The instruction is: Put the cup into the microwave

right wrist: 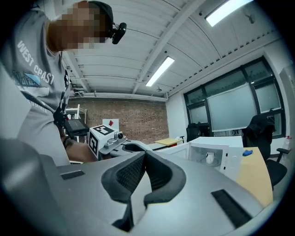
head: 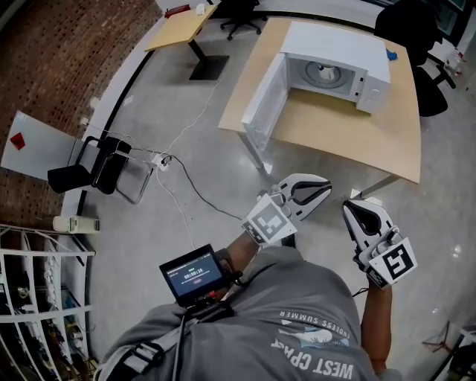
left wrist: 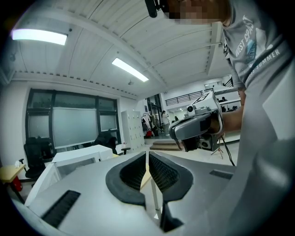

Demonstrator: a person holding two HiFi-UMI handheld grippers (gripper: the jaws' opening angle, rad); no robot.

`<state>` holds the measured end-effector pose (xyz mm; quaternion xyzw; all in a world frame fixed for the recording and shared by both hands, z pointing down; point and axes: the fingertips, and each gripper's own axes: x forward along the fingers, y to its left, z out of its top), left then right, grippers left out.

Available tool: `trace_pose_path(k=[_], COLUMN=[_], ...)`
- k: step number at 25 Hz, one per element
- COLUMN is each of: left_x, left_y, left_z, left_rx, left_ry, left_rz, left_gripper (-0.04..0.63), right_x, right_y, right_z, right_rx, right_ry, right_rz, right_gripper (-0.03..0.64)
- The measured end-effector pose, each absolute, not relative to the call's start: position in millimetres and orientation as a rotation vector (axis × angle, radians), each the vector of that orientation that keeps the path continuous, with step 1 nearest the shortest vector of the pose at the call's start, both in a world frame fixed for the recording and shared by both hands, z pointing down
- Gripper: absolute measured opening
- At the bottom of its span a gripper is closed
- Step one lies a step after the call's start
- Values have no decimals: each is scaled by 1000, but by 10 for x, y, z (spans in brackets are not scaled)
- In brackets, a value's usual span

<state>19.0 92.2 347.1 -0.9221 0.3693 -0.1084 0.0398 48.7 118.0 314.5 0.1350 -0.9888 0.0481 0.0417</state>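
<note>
The white microwave point(head: 338, 59) stands on a wooden table point(head: 335, 130) with its door point(head: 264, 100) swung wide open. A white cup point(head: 321, 69) sits inside on the turntable, and the right gripper view also shows the cup point(right wrist: 210, 158) in the cavity. Both grippers are well short of the table, over the floor in front of the person. My left gripper point(head: 326, 186) is shut with nothing between its fingers; its tips point(left wrist: 147, 154) meet. My right gripper point(head: 349, 209) is shut and empty too, its jaws point(right wrist: 144, 154) closed together.
A cable and a power strip point(head: 160, 158) lie on the grey floor at the left, beside black chairs point(head: 100, 165). A second table point(head: 182, 22) stands at the back, and an office chair point(head: 416, 45) behind the microwave table. A small screen point(head: 195, 274) hangs at the person's chest.
</note>
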Motion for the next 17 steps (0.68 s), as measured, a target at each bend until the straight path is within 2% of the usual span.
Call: trace_pose_path(k=[8,17], left_x=[1111,1628], left_y=[1577,2133], left_z=[3612,3580], left_rx=[-2873,-2857], left_ry=[1050,1063], left_rz=[-359,-346], left_gripper=[23,23], right_x=[1298,1801], right_y=[1849,2467], right_z=[3133,3122], right_rx=[467,440], right_ry=[-3020,-3017], right_rz=[168,138], right_gripper=[20,20])
